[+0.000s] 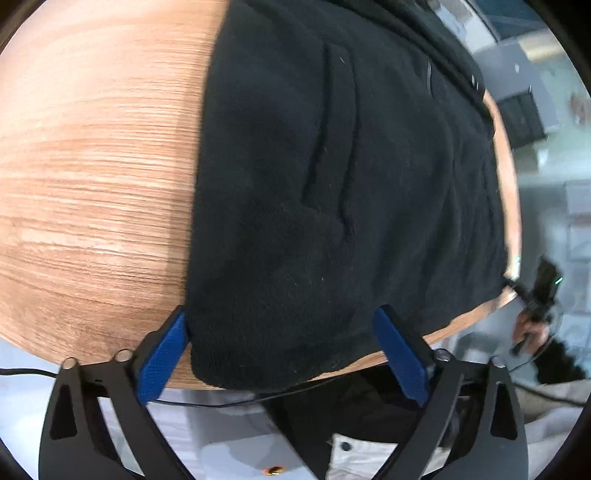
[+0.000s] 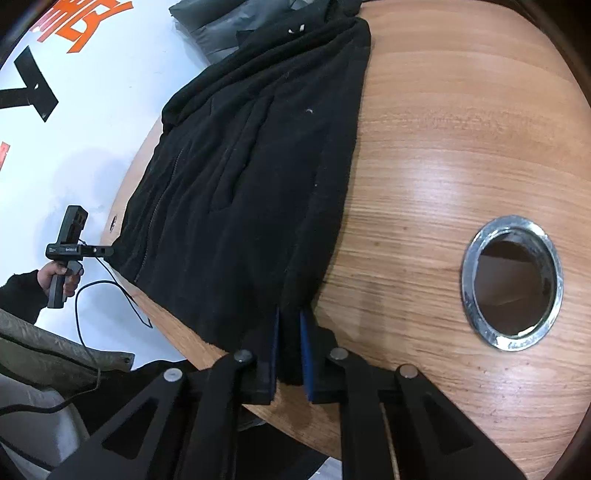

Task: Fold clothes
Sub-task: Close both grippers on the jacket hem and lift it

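Observation:
A black fleece jacket [image 1: 332, 192] lies spread on a round wooden table [image 1: 92, 177]; it also shows in the right wrist view [image 2: 240, 192], with a zipper along its left part. My left gripper [image 1: 282, 325] is open, its blue pads [image 1: 162, 354] on either side of the jacket's near corner at the table edge. My right gripper [image 2: 290, 325] is shut on the jacket's hem corner near the table's front edge. The left gripper [image 2: 107, 251] also shows in the right wrist view, at the jacket's far corner, and the right gripper [image 1: 511, 282] in the left wrist view.
A metal-rimmed cable hole [image 2: 513, 280] sits in the table right of the jacket. Grey fabric [image 2: 229, 29] lies past the table's far side. A cable [image 2: 107, 295] hangs over the white floor [image 2: 110, 110]. Another cable [image 1: 207, 402] runs below the table edge.

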